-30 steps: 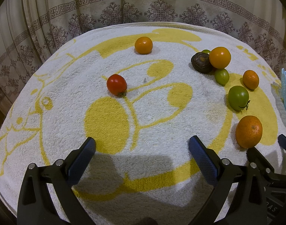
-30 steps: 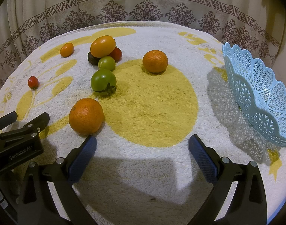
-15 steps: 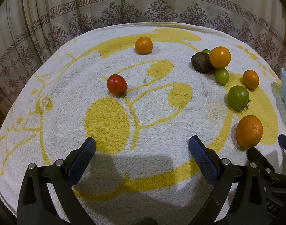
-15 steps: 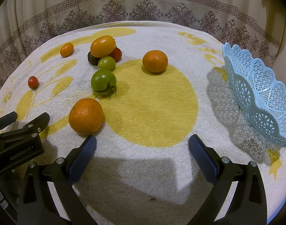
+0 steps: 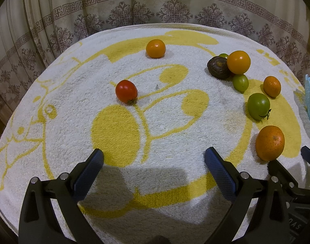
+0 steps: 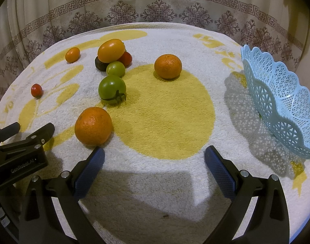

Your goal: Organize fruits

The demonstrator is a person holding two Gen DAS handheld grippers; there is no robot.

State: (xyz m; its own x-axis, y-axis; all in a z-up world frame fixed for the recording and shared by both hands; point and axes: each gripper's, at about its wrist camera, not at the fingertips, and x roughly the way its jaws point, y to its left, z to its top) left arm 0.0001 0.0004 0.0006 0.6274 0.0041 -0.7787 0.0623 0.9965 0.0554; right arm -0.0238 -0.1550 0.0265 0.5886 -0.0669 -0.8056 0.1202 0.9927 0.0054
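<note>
Fruits lie on a white and yellow towel (image 5: 155,122). In the left wrist view there are a red tomato (image 5: 126,91), a small orange fruit (image 5: 155,48), a dark fruit (image 5: 219,67), an orange tomato (image 5: 238,62), a green tomato (image 5: 258,106) and a large orange (image 5: 270,143). My left gripper (image 5: 154,158) is open and empty above the towel. In the right wrist view the large orange (image 6: 93,125) lies just beyond my left fingertip. My right gripper (image 6: 154,157) is open and empty. A light blue lattice basket (image 6: 281,99) stands at the right.
A patterned curtain (image 5: 155,12) hangs behind the table. A second orange (image 6: 168,66) lies mid-towel. The left gripper's body (image 6: 18,156) shows at the lower left of the right wrist view. The towel's edges fall away at the sides.
</note>
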